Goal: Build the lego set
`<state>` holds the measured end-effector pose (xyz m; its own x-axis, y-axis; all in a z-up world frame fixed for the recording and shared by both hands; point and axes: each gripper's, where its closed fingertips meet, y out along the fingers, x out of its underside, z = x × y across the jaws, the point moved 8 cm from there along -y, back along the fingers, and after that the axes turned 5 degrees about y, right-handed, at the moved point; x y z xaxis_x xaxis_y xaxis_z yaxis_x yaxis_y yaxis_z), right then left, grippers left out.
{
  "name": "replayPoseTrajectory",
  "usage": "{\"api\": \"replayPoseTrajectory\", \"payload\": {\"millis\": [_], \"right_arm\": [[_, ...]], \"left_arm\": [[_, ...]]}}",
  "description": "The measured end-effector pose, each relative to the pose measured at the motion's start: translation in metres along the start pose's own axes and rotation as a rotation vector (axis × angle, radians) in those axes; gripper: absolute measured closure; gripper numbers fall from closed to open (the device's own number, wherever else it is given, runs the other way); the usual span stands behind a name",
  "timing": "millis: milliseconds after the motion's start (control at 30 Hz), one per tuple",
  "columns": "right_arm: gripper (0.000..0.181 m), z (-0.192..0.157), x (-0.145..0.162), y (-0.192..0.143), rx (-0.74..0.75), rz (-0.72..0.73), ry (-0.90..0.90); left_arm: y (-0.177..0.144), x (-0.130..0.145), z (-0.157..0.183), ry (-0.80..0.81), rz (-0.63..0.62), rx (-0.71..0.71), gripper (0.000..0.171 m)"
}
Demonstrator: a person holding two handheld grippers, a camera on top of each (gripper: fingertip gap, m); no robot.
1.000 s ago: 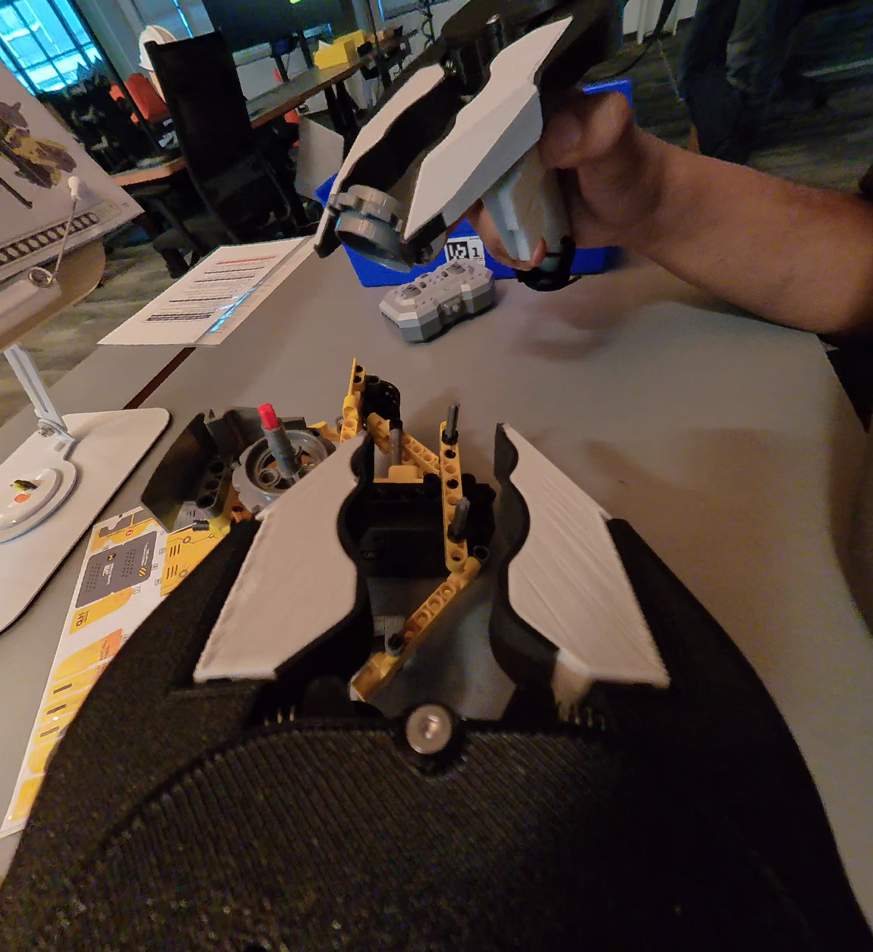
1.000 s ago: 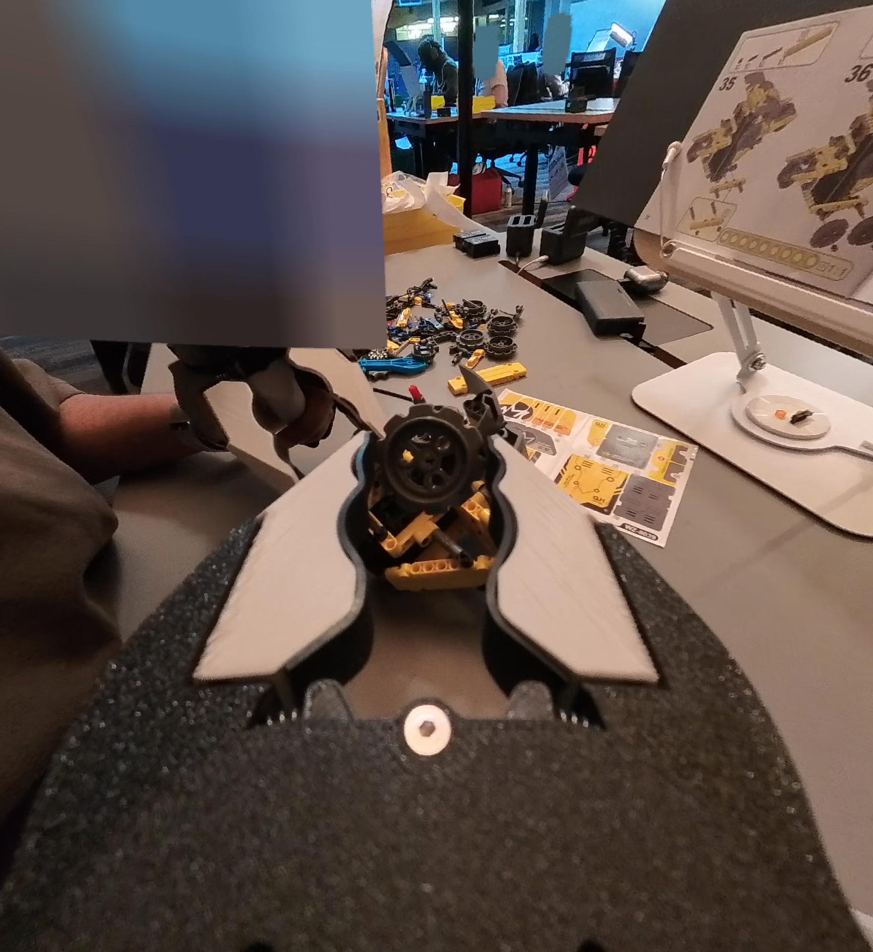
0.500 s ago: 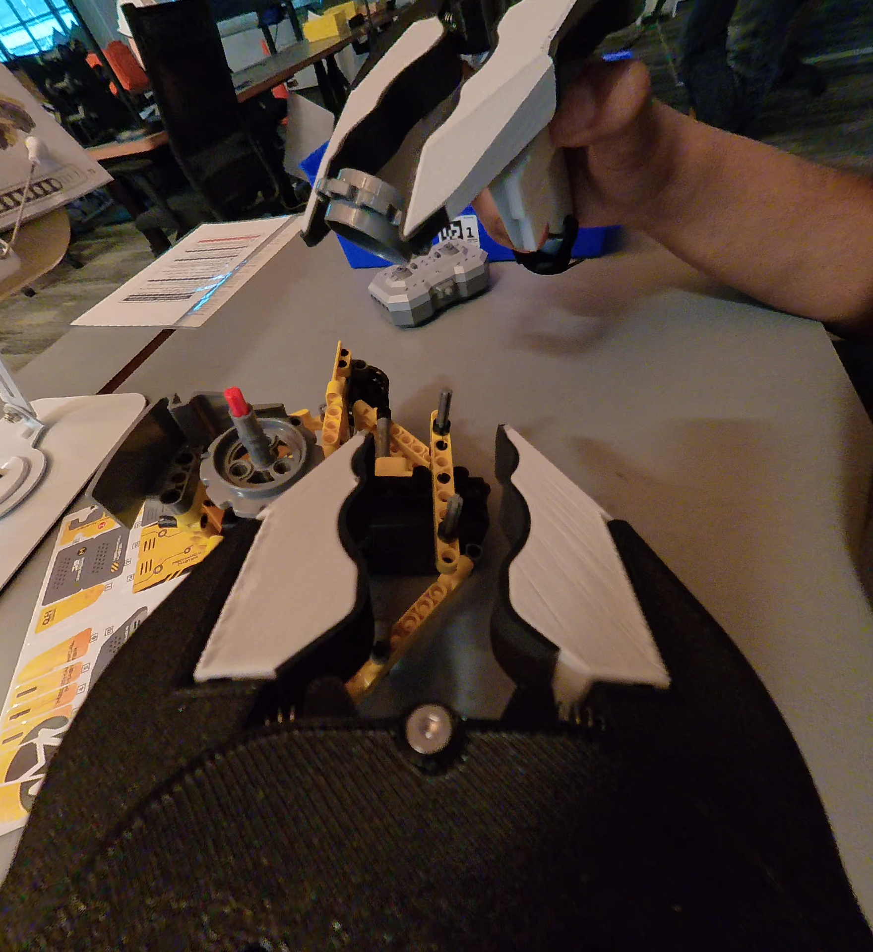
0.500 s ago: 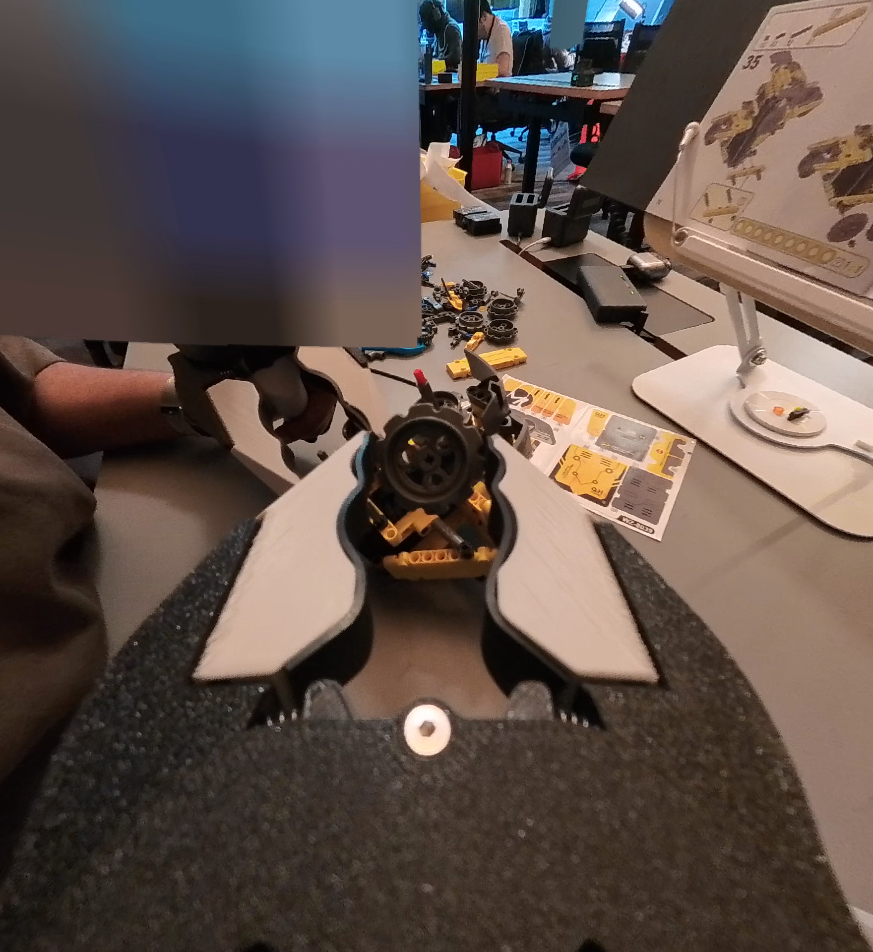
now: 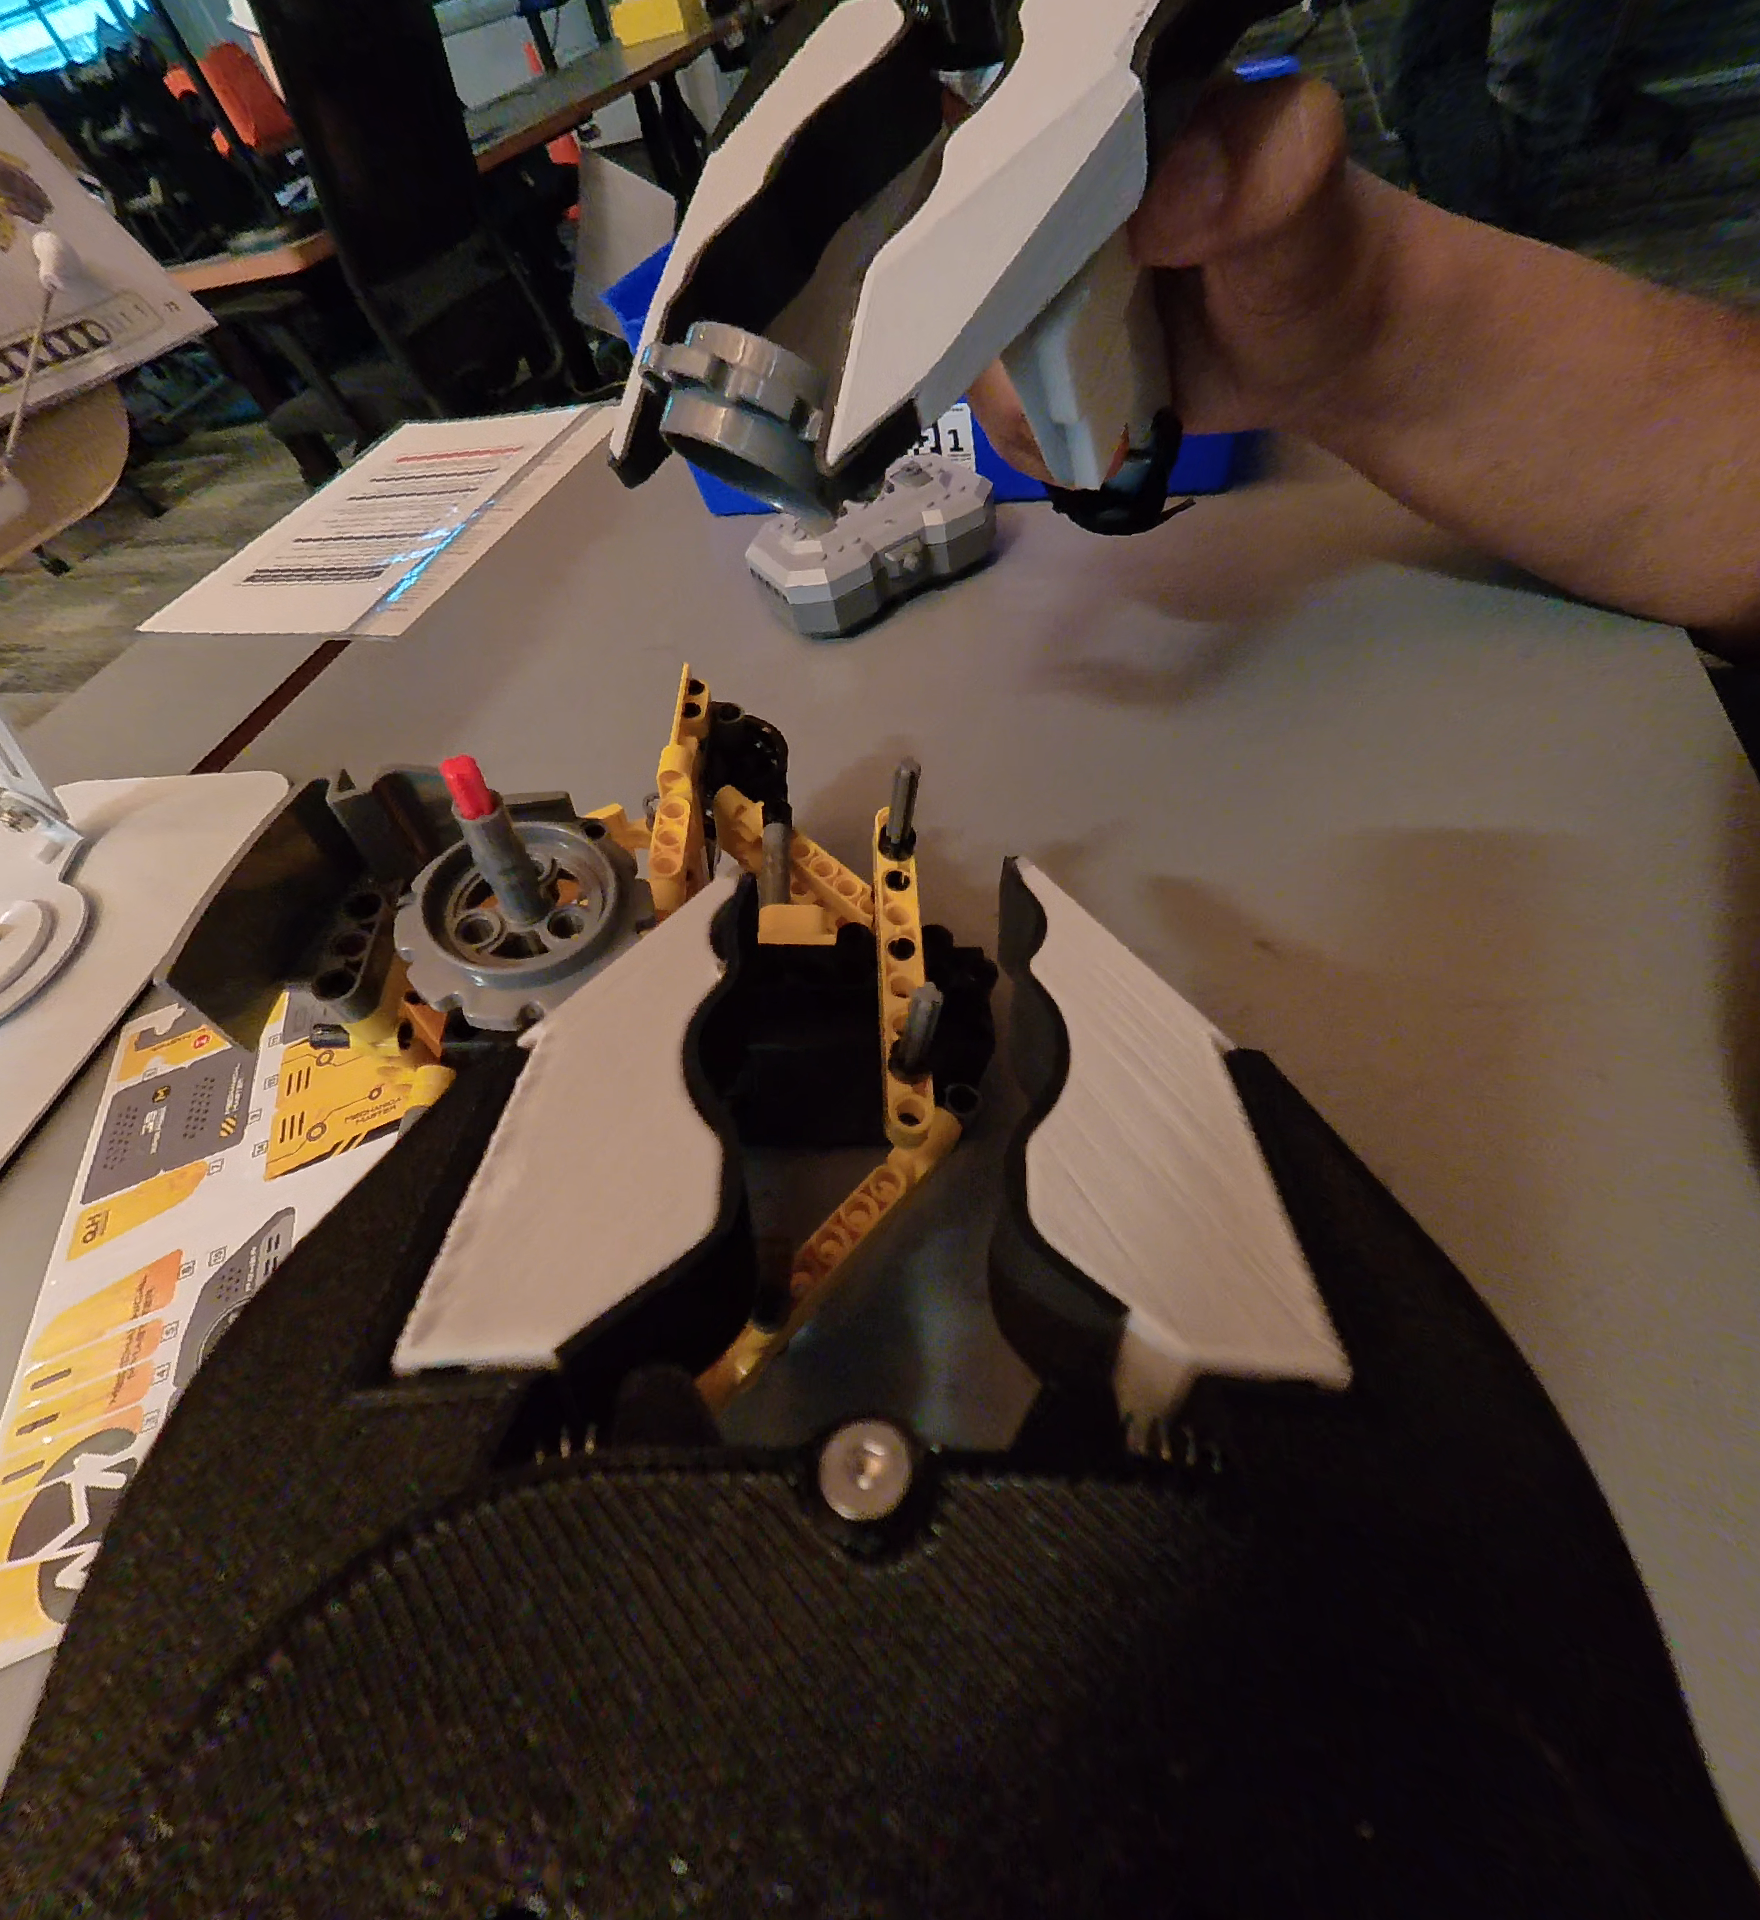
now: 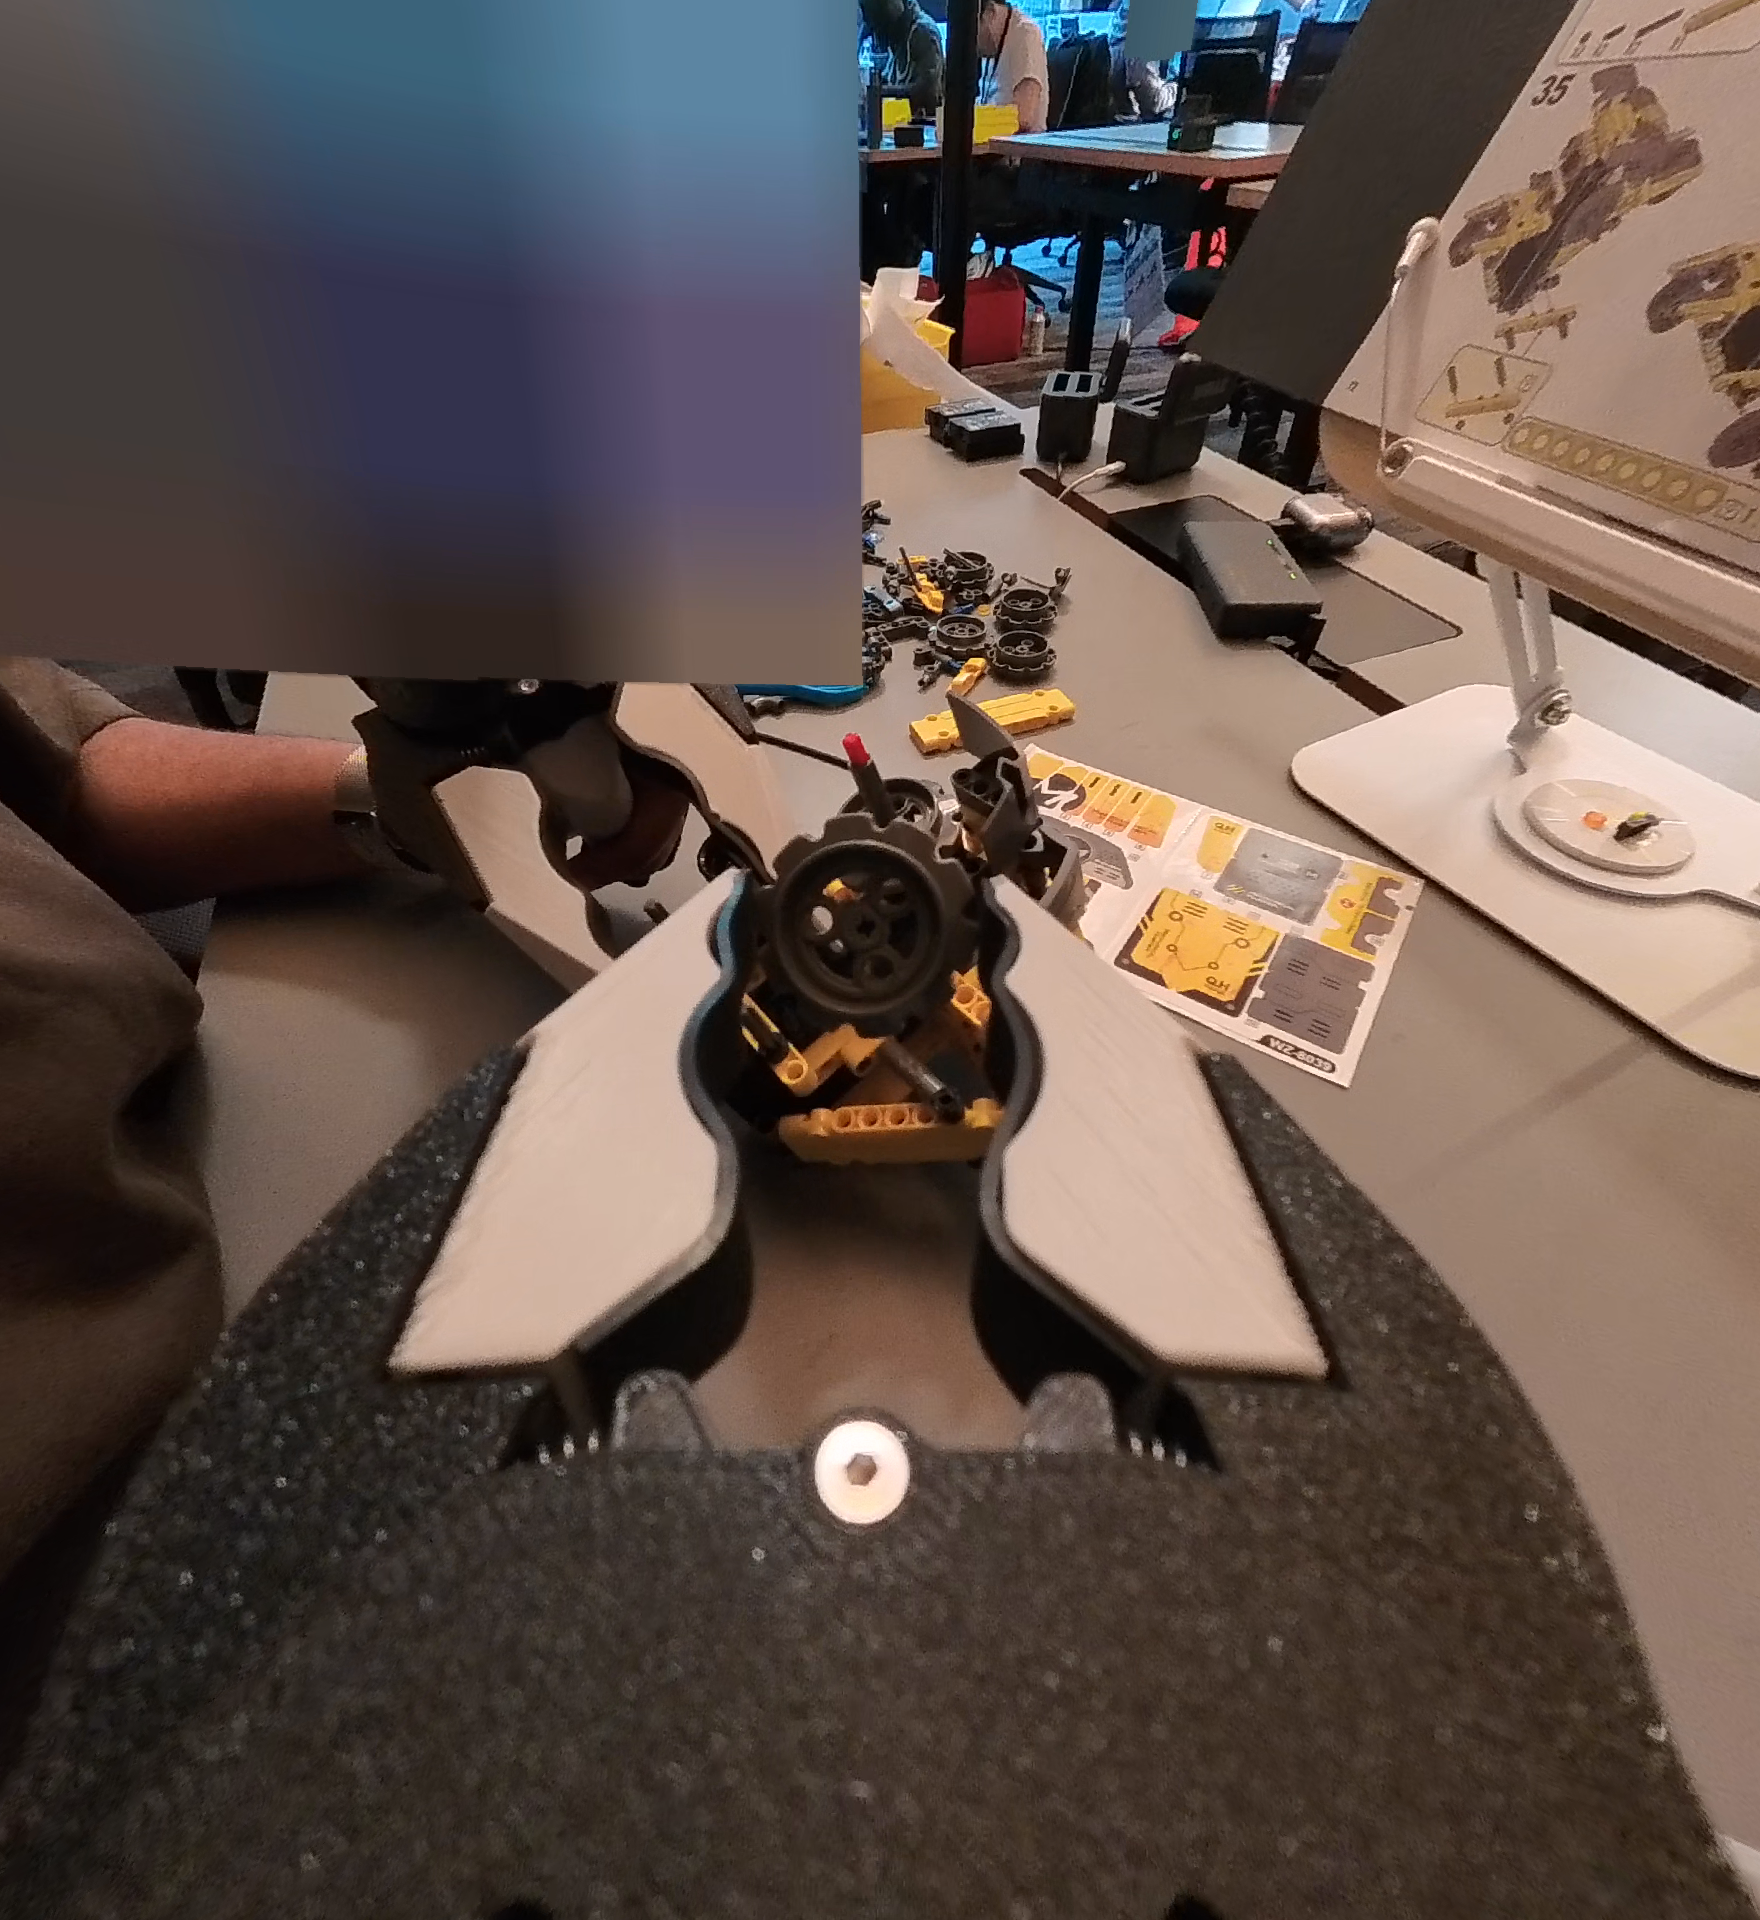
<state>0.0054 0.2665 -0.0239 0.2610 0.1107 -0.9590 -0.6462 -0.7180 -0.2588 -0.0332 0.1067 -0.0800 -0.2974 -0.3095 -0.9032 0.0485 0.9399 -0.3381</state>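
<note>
Grey table (image 5: 1323, 790) in a busy workshop, cluttered with brick parts.
The yellow model (image 5: 899, 935) is clamped by the left gripper (image 5: 871, 878); a grey wheel (image 6: 860, 935) is pinched aloft by the right gripper (image 6: 865, 888).

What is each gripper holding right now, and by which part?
The right gripper pinches a grey toothed wheel by its rim. The left gripper straddles the yellow and black brick model around its black middle; firm clamping cannot be told.

The right claw (image 6: 860, 935) grips a grey toothed wheel (image 6: 860, 930), lifted above the table (image 5: 1375, 831). The left claw (image 5: 871, 997) clasps the yellow-and-black brick model (image 5: 834, 997), whose red-tipped axle (image 5: 486, 836) stands upright.
</note>
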Motion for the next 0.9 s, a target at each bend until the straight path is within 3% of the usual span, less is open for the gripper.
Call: {"api": "replayPoseTrajectory", "payload": {"millis": [900], "right_arm": [[0.139, -0.0015, 0.0031, 0.0046, -0.002, -0.018, -0.008]], "left_arm": [[0.0024, 0.0028, 0.0007, -0.005, -0.014, 0.007, 0.127]]}}
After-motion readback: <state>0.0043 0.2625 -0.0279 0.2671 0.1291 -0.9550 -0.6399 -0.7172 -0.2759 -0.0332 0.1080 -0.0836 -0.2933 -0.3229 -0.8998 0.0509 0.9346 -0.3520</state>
